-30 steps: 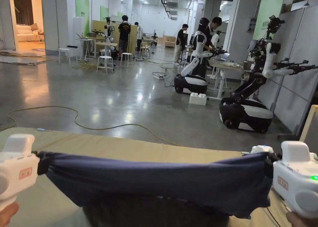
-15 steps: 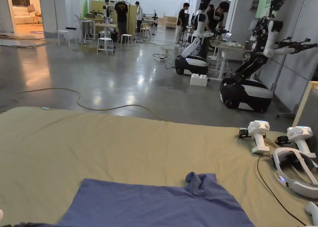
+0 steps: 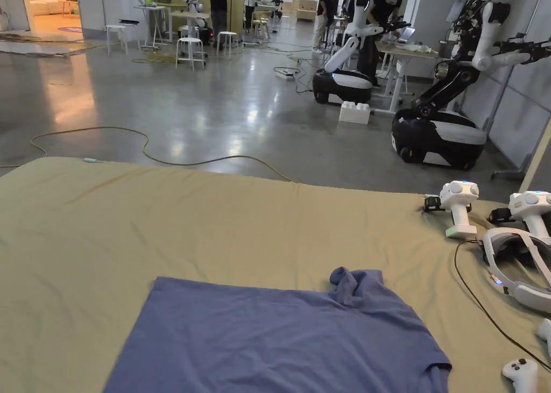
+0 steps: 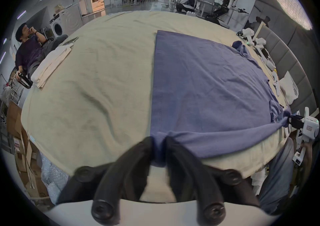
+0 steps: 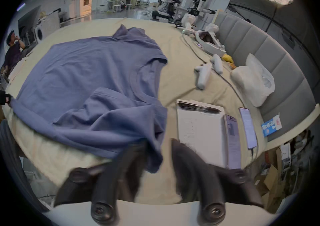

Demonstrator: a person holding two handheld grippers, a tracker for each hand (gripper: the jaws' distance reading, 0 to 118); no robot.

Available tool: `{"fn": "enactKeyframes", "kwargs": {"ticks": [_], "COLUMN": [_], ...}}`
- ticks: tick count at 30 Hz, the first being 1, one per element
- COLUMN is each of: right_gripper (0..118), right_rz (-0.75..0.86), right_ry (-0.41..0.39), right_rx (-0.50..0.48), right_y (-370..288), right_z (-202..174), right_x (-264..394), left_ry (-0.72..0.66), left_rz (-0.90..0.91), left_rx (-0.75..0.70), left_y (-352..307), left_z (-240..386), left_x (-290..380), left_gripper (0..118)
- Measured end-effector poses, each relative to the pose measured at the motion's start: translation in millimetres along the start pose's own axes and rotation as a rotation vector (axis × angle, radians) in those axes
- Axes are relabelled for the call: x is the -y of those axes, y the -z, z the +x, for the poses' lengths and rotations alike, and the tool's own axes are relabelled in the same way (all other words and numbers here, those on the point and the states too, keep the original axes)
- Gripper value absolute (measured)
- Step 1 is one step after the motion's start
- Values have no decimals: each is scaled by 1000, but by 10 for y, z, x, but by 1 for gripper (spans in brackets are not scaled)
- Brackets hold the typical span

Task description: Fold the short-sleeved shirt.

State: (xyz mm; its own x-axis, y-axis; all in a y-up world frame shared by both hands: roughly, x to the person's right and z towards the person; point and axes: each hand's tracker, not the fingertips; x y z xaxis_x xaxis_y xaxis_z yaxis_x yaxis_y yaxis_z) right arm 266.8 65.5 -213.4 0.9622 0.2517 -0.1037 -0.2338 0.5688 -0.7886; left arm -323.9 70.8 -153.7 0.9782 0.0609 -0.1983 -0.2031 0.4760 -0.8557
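Note:
A blue short-sleeved shirt (image 3: 280, 335) lies spread flat on the beige bed (image 3: 161, 222), its far sleeve crumpled. In the left gripper view the shirt (image 4: 207, 91) runs away from me, and my left gripper (image 4: 159, 141) is shut on its near hem corner at the bed's edge. My right gripper (image 4: 292, 121) sits at the shirt's other near corner, where the cloth is bunched. In the right gripper view the right gripper (image 5: 159, 143) has its jaws apart, and the shirt (image 5: 86, 77) edge drapes against the left jaw. The left gripper (image 5: 4, 99) is at the far left.
White controllers (image 3: 457, 206) and a headset (image 3: 516, 265) with a cable lie on the bed's right side. A notepad (image 5: 199, 125), two phones (image 5: 232, 139) and a white bag (image 5: 254, 80) lie by the grey headboard (image 5: 259, 47). Folded white cloths (image 4: 52, 63) and a seated person (image 4: 27, 49) are on the left.
A second ago both grippers held the shirt stretched in the air in the head view. It now lies flat on the bed, and the right jaws have parted.

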Motion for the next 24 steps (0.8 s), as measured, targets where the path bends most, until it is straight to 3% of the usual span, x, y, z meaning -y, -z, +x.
{"fn": "enactKeyframes", "kwargs": {"ticks": [1,3,8,17,19,21,24], "right_gripper": [56,63,66,64,52,10,5], "right_rz": [29,110,379,789,841,875,884], "right_ry": [13,50,177,212,208,193,196], "right_rx": [21,19,-80,-88,-79,-79,-31], "right_y": [-66,-216,-567,-980,-1063,-1113,-1124], "right_z": [-3,0,-129,-757,-862,-934,-1027], "right_x": [-18,-106,-526,-1185,-1257,-1291,-1345], "left_ry": [4,19,48,18,25,43,58], "left_rz": [17,77,352,769,827,870,882], "left_rx": [-34,-67,-12,-10,-8,-25,-30], "left_y": [-27,-95,-462,-985,-1048,-1104,-1108], "left_z": [18,44,387,1100,1170,1246,1291], "left_x": [-8,-22,-186,-601,-653,-670,-715], "left_gripper": [42,52,53,50,39,28,23]}}
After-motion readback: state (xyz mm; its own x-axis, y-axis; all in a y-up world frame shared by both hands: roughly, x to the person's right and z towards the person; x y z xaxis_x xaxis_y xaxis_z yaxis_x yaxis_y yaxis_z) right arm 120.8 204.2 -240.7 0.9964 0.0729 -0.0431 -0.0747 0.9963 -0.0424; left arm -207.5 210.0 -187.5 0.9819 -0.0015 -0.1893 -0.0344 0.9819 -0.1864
